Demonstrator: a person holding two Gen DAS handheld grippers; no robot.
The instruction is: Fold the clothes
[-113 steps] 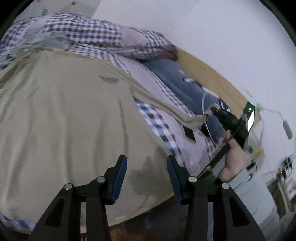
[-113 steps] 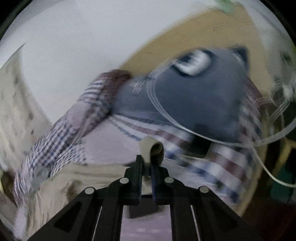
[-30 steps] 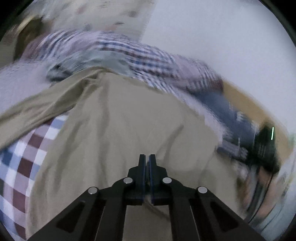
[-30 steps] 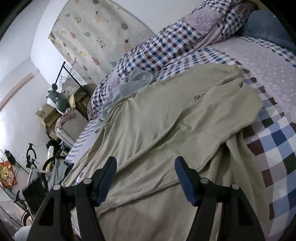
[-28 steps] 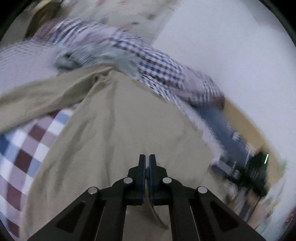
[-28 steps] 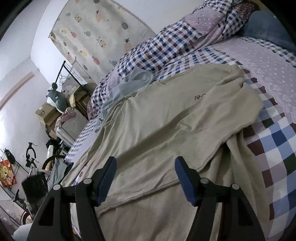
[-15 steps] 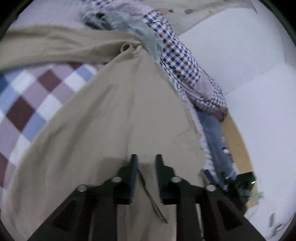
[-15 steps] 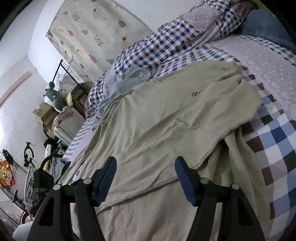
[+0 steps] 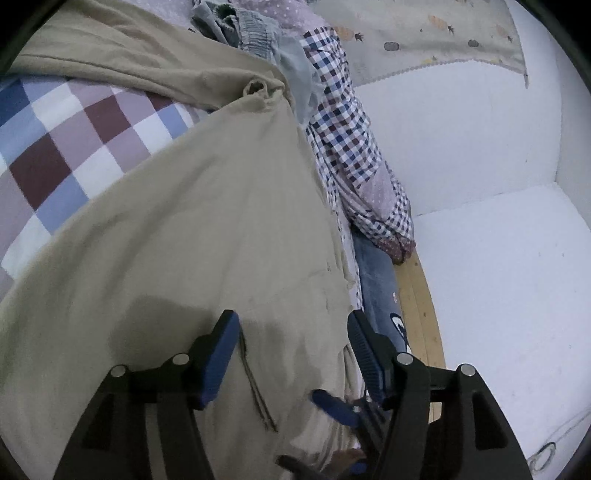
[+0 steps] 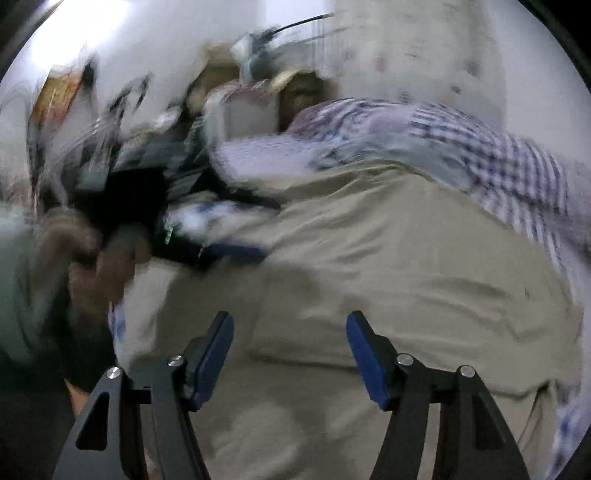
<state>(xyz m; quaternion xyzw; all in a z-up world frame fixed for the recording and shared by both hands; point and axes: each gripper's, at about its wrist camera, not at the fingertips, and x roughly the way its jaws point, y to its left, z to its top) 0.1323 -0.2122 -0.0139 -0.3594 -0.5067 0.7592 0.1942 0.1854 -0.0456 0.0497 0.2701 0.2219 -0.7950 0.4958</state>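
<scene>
A beige long-sleeved shirt [image 9: 192, 229] lies spread on the checked bedsheet [image 9: 55, 147], one sleeve [image 9: 122, 62] stretched out at the far left. My left gripper [image 9: 291, 332] is open and empty just above the shirt's folded body. My right gripper [image 10: 290, 334] is open and empty over the same shirt [image 10: 388, 266]; its view is motion-blurred. The right gripper's blue fingers [image 9: 334, 408] show at the bottom of the left wrist view. The left gripper [image 10: 236, 253] and the hand holding it show blurred in the right wrist view.
A checked quilt [image 9: 354, 147] and a grey-green garment [image 9: 258, 33] lie bunched along the wall. A blue pillow [image 9: 380, 288] sits by the wooden bed frame [image 9: 424, 306]. Blurred shelves and clutter [image 10: 155, 122] stand beyond the bed.
My left gripper was shut on the shirt fabric and has opened, letting it drop onto the shirt. My right gripper stayed open and has swung round toward the left gripper.
</scene>
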